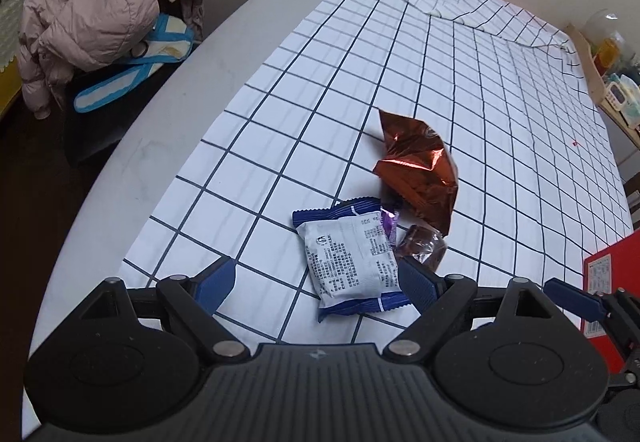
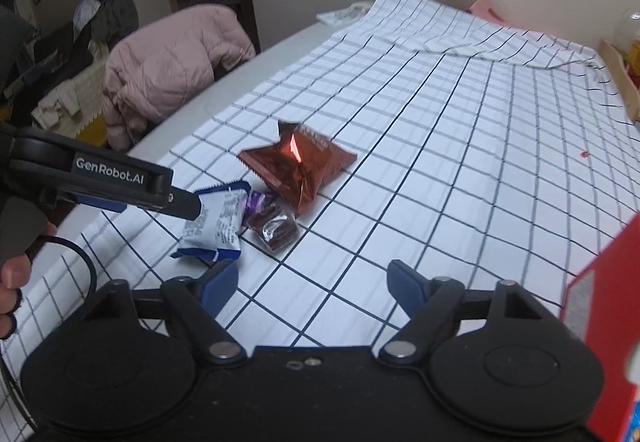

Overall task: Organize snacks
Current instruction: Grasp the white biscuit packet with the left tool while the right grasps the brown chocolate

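Left wrist view, item one: checked tablecloth (image 1: 360, 90), white with dark grid lines, covered most of a pale table (image 1: 168, 114); its far end lay folded back on itself. A chair draped with a pink padded jacket (image 1: 100, 10) stood off the table's left edge. A red box (image 1: 612, 282) sat at the right edge.

Item two: copper foil packet (image 1: 420, 170), crumpled, farthest of the snacks.

Item three: blue-and-white packet (image 1: 352, 254), lying flat, print side up, its long axis running roughly away from the camera and tilted slightly. It lay directly ahead of the left gripper (image 1: 316, 274), between the spread fingers, with the right-hand pad touching or just beside its edge. Nothing was pinched yet.

Item four: small dark wrapped sweet (image 1: 422, 248), just right of that packet, with a purple wrapper scrap (image 1: 390, 222) between them.

Right wrist view: right gripper (image 2: 312, 282) was held wide and empty, with the snack cluster ahead to its left. By judgement the left tool was nearer and better placed to close on the blue-and-white packet.
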Demonstrator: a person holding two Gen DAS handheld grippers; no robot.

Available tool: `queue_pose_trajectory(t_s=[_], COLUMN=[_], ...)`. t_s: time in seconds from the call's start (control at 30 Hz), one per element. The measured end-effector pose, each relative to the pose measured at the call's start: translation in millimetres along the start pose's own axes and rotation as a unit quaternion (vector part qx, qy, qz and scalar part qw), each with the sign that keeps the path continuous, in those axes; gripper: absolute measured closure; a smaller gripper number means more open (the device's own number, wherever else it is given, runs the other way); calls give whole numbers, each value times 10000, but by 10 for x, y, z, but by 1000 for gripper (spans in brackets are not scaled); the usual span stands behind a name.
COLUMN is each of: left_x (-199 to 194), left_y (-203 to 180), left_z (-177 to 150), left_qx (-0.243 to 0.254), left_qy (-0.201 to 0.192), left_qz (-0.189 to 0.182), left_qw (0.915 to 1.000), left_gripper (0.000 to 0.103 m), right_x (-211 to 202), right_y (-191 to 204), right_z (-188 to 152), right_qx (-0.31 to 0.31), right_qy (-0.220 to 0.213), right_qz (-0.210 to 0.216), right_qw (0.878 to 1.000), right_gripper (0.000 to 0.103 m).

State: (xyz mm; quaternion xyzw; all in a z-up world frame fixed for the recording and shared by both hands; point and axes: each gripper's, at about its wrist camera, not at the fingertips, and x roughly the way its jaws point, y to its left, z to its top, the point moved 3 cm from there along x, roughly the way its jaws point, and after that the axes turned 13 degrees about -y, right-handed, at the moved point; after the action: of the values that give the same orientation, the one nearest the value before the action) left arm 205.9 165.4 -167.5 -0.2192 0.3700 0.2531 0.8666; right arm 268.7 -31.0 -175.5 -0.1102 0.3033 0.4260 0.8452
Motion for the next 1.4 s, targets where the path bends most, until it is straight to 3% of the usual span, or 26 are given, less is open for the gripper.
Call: queue_pose_trajectory(t_s=[0.2,0.5,0.73,0.9,1.0,1.4], left_x=[181,285,398,413,404,315], left_y=[27,-77,-103,-107,-103,4], left_z=[-9,45,31,25,36,-8], left_qx=[-228,-276,-374,-382,-356,-385], left_qy=[227,271,417,412,397,345], left_qz=[48,-48,-69,-49,-84,-200], left_qw=[9995,9992,9984,9984,9985,9985], left_gripper=[15,15,27,35,46,67], right_x=[268,529,646,669,662,474], right_y=[16,85,143,188,204,147], right_z=[-37,-19,6,7,12,-106], right_qx=[-293,-479,-530,-559,-535,-85], right_qy=[210,374,348,300,279,267], right_qz=[53,392,495,569,581,206], right_qw=[9993,9974,9968,9964,9965,9994], right_gripper=[35,50,54,63,72,74])
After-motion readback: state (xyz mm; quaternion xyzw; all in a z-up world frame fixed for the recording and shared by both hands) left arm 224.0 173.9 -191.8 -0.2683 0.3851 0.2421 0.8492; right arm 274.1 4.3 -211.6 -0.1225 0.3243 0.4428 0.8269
